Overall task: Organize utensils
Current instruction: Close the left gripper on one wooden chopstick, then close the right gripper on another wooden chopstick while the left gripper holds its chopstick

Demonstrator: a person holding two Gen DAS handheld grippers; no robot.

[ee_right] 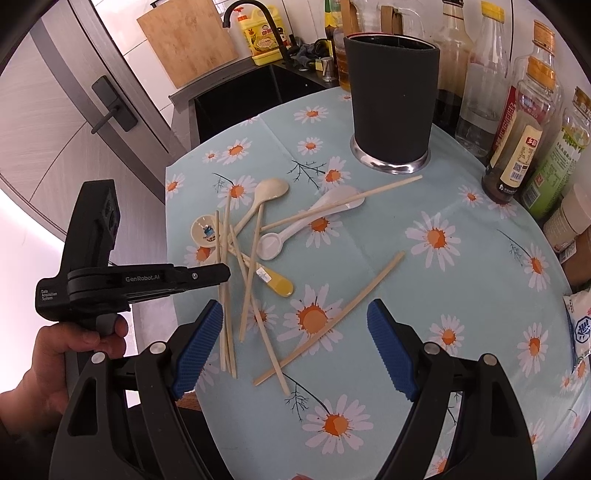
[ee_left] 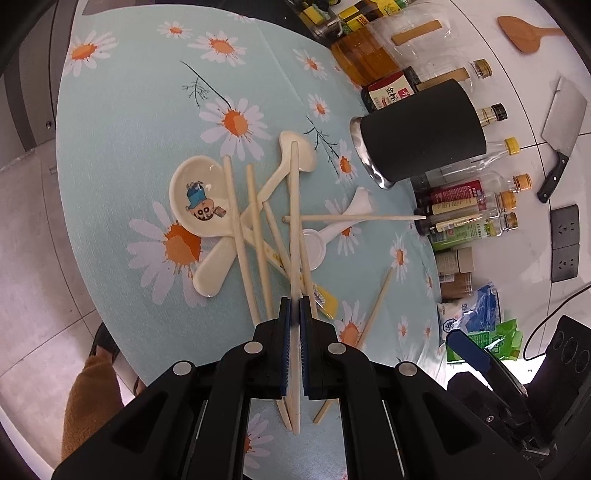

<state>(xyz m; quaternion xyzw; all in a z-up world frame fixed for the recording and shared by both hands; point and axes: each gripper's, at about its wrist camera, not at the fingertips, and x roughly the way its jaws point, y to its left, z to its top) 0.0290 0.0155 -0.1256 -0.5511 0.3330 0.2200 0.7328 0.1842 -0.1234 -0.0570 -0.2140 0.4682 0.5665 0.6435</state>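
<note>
My left gripper (ee_left: pixel 294 306) is shut on a pale chopstick (ee_left: pixel 294 221) that runs between its blue pads, over a heap of chopsticks and spoons on the daisy cloth. The heap holds a cartoon-printed spoon (ee_left: pixel 197 199), a cream spoon (ee_left: pixel 291 155) and a white spoon (ee_left: pixel 332 229). A black utensil holder (ee_left: pixel 421 136) stands beyond the heap. My right gripper (ee_right: pixel 295 343) is open and empty above a loose chopstick (ee_right: pixel 332 317). The left gripper (ee_right: pixel 218 273) shows from the side at the heap's left edge. The holder (ee_right: pixel 391 99) stands upright at the back.
Sauce and oil bottles (ee_right: pixel 517 140) line the cloth's right edge. A cleaver (ee_left: pixel 561 136) and a wooden spatula (ee_left: pixel 524 33) lie on the white counter. A sink with a black tap (ee_right: pixel 255 22) and a cutting board (ee_right: pixel 184 40) are behind the cloth.
</note>
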